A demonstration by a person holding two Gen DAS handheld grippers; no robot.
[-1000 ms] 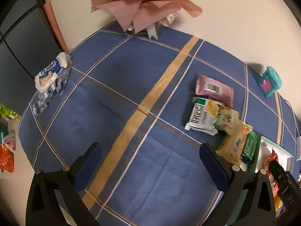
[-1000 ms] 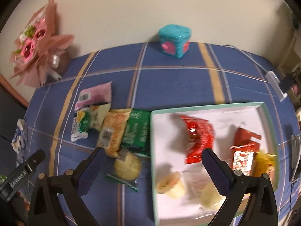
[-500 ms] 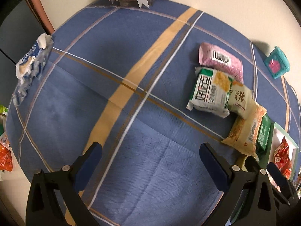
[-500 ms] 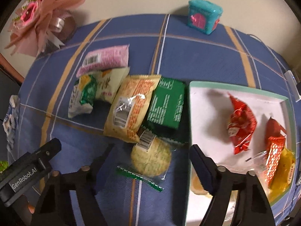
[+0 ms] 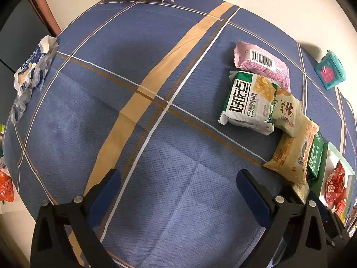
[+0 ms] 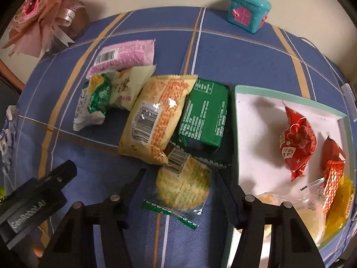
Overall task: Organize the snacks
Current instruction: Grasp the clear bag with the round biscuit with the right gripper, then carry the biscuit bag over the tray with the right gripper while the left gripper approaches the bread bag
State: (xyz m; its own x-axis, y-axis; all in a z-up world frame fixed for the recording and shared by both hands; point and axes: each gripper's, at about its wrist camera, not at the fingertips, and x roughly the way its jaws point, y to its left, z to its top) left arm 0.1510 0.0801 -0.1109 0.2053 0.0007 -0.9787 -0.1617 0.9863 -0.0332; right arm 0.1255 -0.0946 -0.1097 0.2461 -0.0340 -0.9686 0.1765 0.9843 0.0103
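Several snack packets lie in a cluster on the blue cloth: a pink packet (image 6: 125,54), a green-and-white packet (image 5: 250,101), a pale packet (image 6: 127,89), an orange packet (image 6: 156,116), a green packet (image 6: 204,115) and a clear-wrapped round cracker (image 6: 183,184). A white tray with a teal rim (image 6: 236,120) holds red packets (image 6: 297,140) and other snacks. My right gripper (image 6: 181,181) is open, its fingers on either side of the round cracker. My left gripper (image 5: 178,178) is open and empty over bare cloth, left of the cluster.
A teal toy house box (image 6: 248,7) stands at the far edge by the wall. A pink flower bouquet (image 6: 46,15) stands at the far left. A blue-and-white wrapper (image 5: 31,73) lies at the cloth's left edge. The left gripper's body (image 6: 35,203) shows beside the right one.
My right gripper has moved left off the tray, come down over the round cracker and narrowed. My left gripper has moved forward and lower over the cloth.
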